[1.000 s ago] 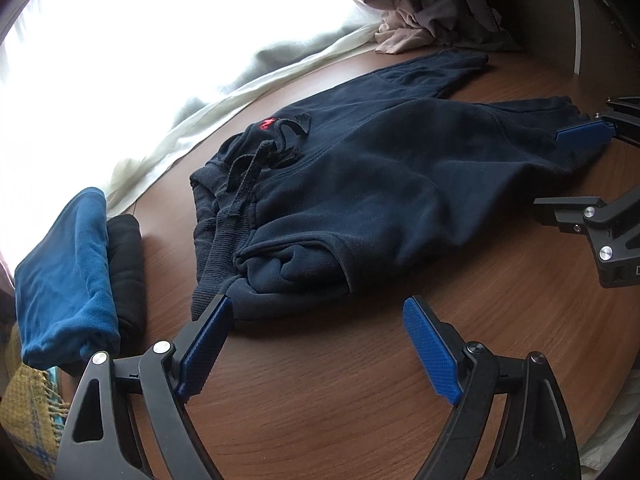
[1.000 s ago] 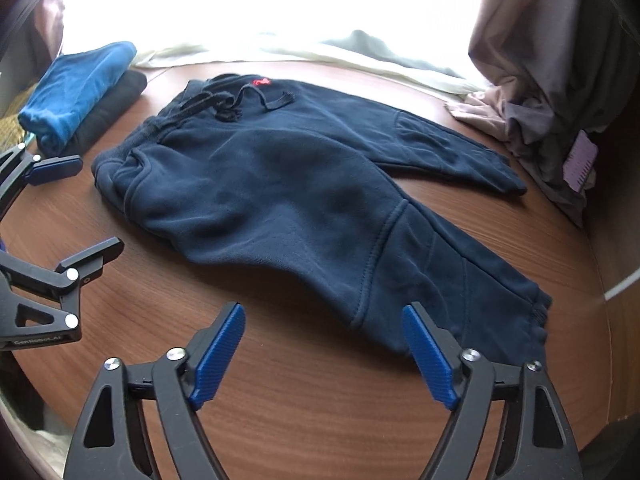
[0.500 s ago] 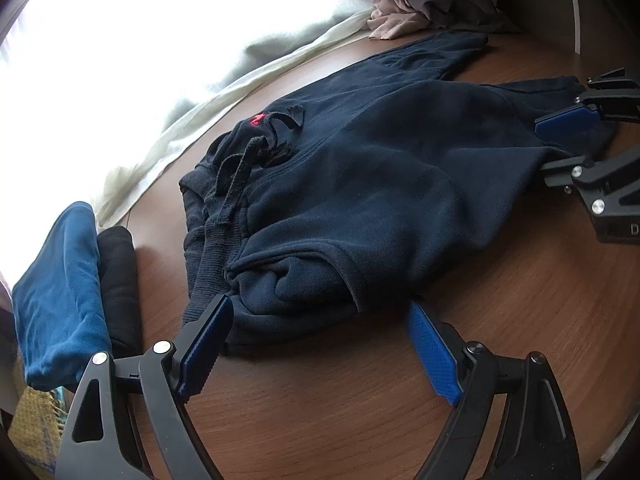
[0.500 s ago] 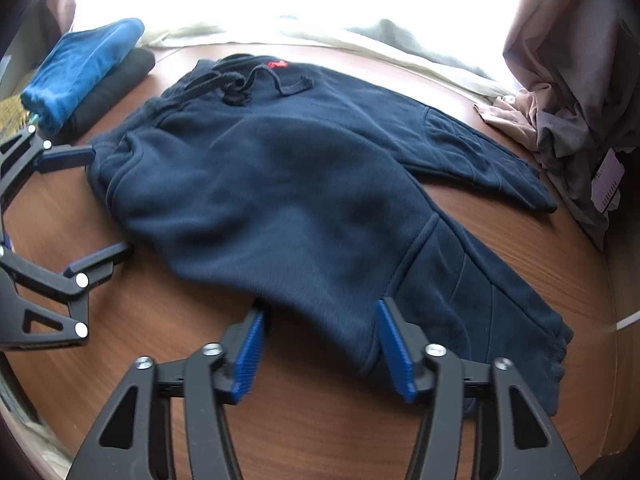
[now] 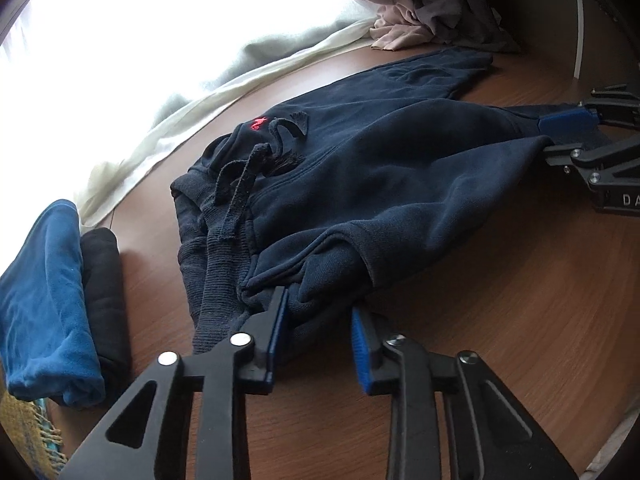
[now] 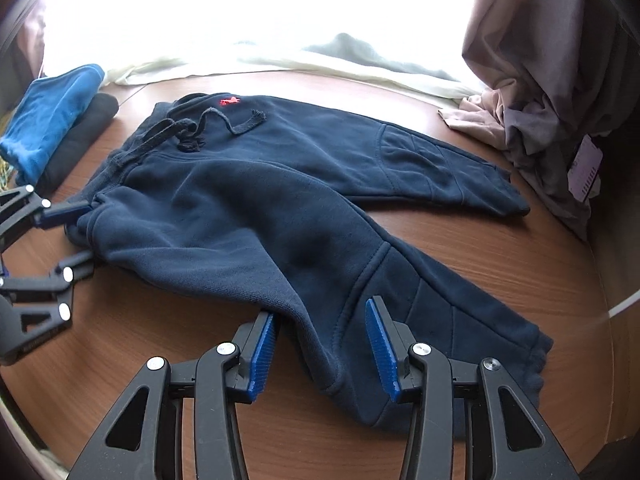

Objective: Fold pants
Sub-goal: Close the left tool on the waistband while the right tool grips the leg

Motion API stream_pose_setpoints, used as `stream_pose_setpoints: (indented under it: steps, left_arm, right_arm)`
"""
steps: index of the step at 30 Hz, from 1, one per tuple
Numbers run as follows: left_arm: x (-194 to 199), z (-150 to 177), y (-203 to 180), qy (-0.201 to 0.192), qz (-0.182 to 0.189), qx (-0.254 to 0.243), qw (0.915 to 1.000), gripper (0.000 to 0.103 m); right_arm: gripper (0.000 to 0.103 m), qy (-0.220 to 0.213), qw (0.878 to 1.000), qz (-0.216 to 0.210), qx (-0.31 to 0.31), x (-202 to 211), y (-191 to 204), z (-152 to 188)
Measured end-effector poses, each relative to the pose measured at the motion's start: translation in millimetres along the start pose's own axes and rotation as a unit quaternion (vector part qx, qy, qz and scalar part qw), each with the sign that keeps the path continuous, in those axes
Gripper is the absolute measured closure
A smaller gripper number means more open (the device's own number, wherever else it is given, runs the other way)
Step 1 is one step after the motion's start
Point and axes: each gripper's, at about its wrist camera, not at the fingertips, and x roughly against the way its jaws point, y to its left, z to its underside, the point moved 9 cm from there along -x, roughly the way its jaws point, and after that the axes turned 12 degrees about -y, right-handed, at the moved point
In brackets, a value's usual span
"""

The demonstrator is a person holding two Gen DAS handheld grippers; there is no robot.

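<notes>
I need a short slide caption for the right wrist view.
Right tool open astride the navy pants leg on a wooden table.

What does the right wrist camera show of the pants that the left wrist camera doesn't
Only the right wrist view shows the near leg's cuff and the tag on the heaped clothes. Only the left wrist view shows the waistband's near corner between the left gripper's open fingers, and the woven yellow cloth. Both show the navy pants spread on the wooden table, the red logo, the drawstring, the folded blue garment, and the right gripper open astride the near leg.
</notes>
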Motion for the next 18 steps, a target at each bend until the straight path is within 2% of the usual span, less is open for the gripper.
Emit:
stream_pose_setpoints:
  steps: [5,9,13,18]
  left_arm:
    - [9,-12,20,0.000,0.016,0.081,0.9966,0.082]
    - [12,-18,27,-0.004,0.008,0.088,0.9961,0.082]
    - [11,-16,25,0.001,0.002,0.085,0.9964,0.083]
    - [13,-13,26,0.008,-0.002,0.092,0.9957,0.083]
  right_arm:
    - [0.058,0.008,1.000,0.002,-0.015,2,-1,10]
    - [0.058,0.007,0.999,0.005,-0.033,4,-3,17]
    - [0.059,-0.003,1.000,0.022,-0.015,11,-1,21]
    - [0.076,-0.003,0.999,0.040,-0.017,15,-12,29]
